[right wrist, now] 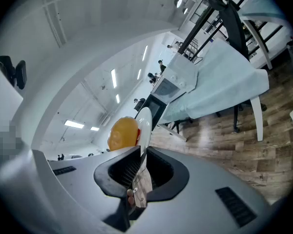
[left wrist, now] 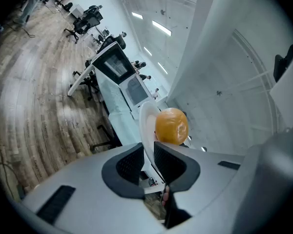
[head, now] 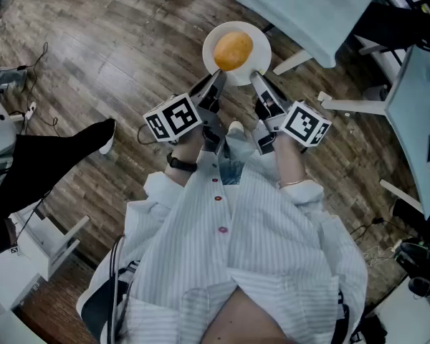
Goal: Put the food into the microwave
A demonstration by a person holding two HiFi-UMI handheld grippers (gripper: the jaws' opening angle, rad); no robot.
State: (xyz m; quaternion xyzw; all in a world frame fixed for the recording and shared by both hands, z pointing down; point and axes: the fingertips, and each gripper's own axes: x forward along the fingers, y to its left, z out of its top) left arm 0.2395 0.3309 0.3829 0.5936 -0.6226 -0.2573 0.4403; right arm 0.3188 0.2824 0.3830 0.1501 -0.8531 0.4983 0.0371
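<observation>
A white plate [head: 256,66] with a round orange bun [head: 233,50] on it hangs over the wooden floor in front of me. My left gripper [head: 216,79] is shut on the plate's near-left rim. The right gripper [head: 257,82] is shut on its near-right rim. In the left gripper view the plate [left wrist: 146,123] stands edge-on between the pads of the left gripper [left wrist: 147,152], with the bun [left wrist: 172,126] just past them. The right gripper view shows the same: plate [right wrist: 144,123], bun [right wrist: 123,133], right gripper [right wrist: 140,152]. A white microwave [right wrist: 170,85] sits on a cloth-covered table ahead.
The table with the pale cloth [head: 312,6] stands just beyond the plate, with white legs [head: 351,106] to the right. Another person's dark trouser leg and shoe [head: 54,156] reach in from the left. White furniture [head: 36,260] stands at the lower left.
</observation>
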